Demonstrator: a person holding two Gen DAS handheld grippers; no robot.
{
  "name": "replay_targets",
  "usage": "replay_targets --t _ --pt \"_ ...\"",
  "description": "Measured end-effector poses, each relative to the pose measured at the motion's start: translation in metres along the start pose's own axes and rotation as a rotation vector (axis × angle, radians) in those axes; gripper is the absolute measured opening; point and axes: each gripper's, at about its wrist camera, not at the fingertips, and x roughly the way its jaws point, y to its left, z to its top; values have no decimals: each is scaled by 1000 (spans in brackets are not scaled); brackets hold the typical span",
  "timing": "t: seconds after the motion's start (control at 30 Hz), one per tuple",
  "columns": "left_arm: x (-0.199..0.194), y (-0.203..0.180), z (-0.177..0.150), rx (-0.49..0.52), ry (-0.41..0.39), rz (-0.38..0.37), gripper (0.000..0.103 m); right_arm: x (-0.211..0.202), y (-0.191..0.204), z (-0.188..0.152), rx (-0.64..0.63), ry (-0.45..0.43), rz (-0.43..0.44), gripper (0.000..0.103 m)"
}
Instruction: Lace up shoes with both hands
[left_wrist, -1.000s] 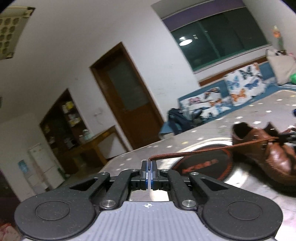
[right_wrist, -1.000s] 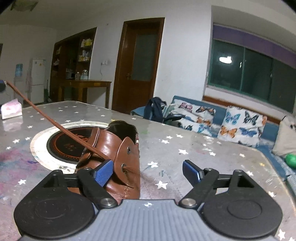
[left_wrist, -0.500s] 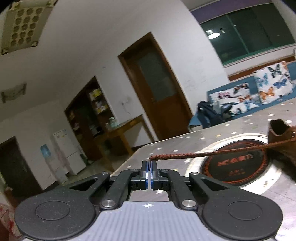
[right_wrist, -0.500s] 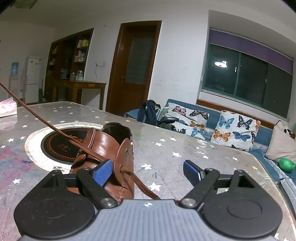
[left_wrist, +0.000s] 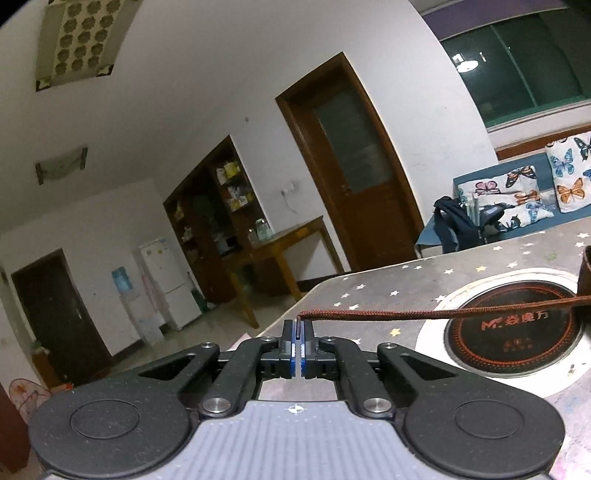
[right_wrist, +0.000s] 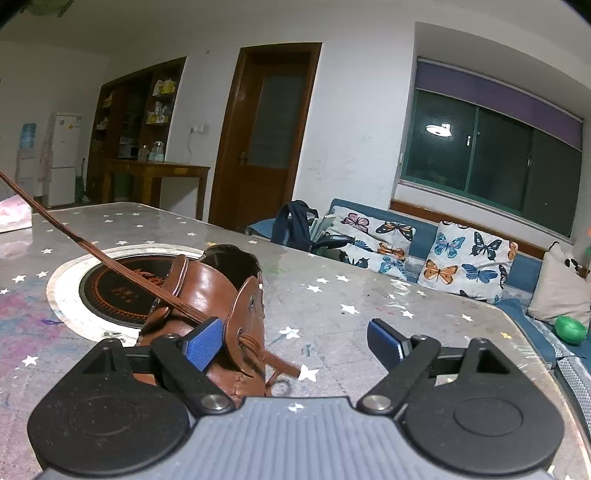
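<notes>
The left gripper (left_wrist: 297, 345) pinches the limp brown shoelace (left_wrist: 436, 314) at its stiff tip. The right gripper (right_wrist: 295, 341) gapes empty beside the soft leather shoe (right_wrist: 207, 295); grab lace near the eyelet

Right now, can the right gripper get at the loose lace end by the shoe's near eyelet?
Probably yes. The right gripper is open, and the loose lace end lies on the table just ahead, beside the shoe, with nothing covering it.

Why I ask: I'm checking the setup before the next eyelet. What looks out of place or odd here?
The brown shoe lies partly over the round cooktop set into the table, an odd workplace. Its lace stretches taut to the shut left gripper. The right gripper stands open and holds nothing.
</notes>
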Motion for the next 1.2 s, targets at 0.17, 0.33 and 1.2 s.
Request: replay_targets --t 0.17,0.33,1.2 --pt "0 8 -3 -12 15 25 2 -1 -1 0 -2 -3 -4 87" --pt "3 10 -4 -7 17 55 2 -1 -1 0 -2 -1 -4 87" --pt "16 13 -1 -6 30 34 3 12 -101 -40 122 338 147 18"
